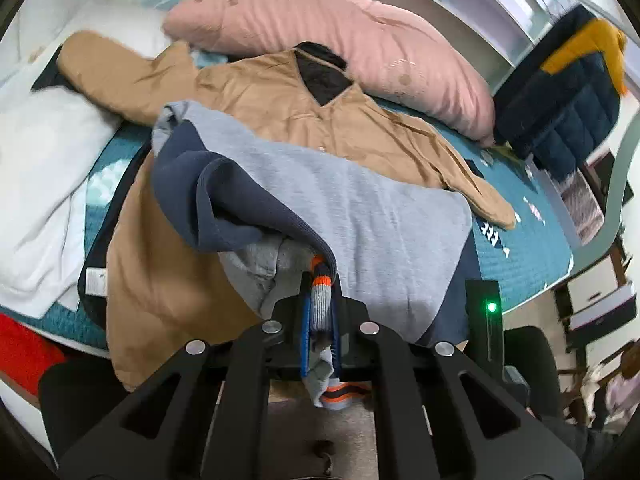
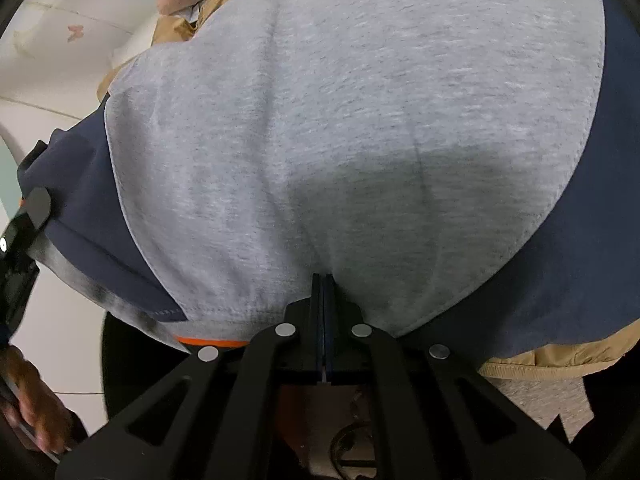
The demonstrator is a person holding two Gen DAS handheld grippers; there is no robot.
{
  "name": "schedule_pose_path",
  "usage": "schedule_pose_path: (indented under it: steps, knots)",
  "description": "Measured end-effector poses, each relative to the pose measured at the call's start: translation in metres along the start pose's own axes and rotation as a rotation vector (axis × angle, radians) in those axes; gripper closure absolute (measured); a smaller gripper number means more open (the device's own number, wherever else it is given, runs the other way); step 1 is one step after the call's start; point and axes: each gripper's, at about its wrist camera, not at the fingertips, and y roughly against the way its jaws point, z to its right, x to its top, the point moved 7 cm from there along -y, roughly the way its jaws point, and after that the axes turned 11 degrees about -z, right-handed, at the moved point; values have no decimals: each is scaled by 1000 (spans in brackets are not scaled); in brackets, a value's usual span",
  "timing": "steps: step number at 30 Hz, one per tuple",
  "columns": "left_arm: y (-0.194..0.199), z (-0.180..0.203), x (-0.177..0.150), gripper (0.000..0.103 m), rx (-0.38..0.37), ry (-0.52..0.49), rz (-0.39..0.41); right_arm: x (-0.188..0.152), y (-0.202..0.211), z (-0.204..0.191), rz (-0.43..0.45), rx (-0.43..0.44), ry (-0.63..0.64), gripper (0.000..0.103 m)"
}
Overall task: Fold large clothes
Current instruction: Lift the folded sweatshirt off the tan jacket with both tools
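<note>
Lying across the bed [image 1: 520,256], the grey sweatshirt [image 1: 360,208] with dark blue sleeves covers the lower part of a tan jacket [image 1: 256,92], which is spread flat under it. The left gripper [image 1: 320,280] is clenched on the striped cuff [image 1: 322,280] of one blue sleeve: the grey, orange and dark bands of the cuff are pinched between its two fingers [image 1: 305,320] and hang out below them. This sleeve is lifted and folded over the grey body, so a loose loop of blue cloth stands up on the left part of the garment.

The right gripper [image 2: 323,280] is clenched too. Its fingers [image 2: 316,300] are pressed together at the hem of the sweatshirt, and the grey cloth puckers around their tips; a thin fold seems caught between them, but this I cannot see for certain. In the right wrist view the grey cloth fills almost the whole picture, with a blue sleeve on each side and an orange band at the hem. At the left edge of this view a part of the left gripper and a hand [image 2: 36,404] are visible.

Behind the jacket lies a long pink pillow [image 1: 320,28]. A white blanket [image 1: 44,168] is bunched at the left of the bed, and a dark blue puffer jacket [image 1: 560,96] with yellow hangs at the right.
</note>
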Motion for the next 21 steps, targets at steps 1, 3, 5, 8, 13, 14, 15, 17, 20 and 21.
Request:
schedule_pose_path:
  steps: [1, 3, 5, 8, 13, 14, 15, 17, 20, 21]
  knots:
    - [0, 5, 1, 96, -9, -6, 5, 0, 9, -2, 32, 15, 2, 102]
    - [1, 18, 5, 96, -38, -21, 12, 3, 27, -11, 104, 32, 40, 102]
    - [1, 30, 7, 96, -47, -47, 19, 8, 49, -26, 191, 83, 92, 102]
    - [-1, 56, 9, 96, -78, -105, 15, 9, 60, -36, 220, 141, 117, 102]
    - [-18, 109, 10, 96, -142, -204, -15, 0, 83, -21, 284, 192, 62, 102]
    - [-23, 121, 10, 96, -152, -222, -21, -2, 90, -15, 303, 188, 43, 102]
    - [-29, 133, 9, 96, -167, -244, -32, -5, 94, -11, 318, 189, 26, 102]
    - [-42, 155, 7, 96, -200, -277, -57, -12, 108, 11, 357, 157, -25, 102]
    - [-67, 188, 1, 96, -241, -320, -111, -22, 122, 39, 392, 100, -89, 102]
    - [-75, 196, -1, 96, -246, -330, -128, -26, 128, 51, 404, 66, -114, 102]
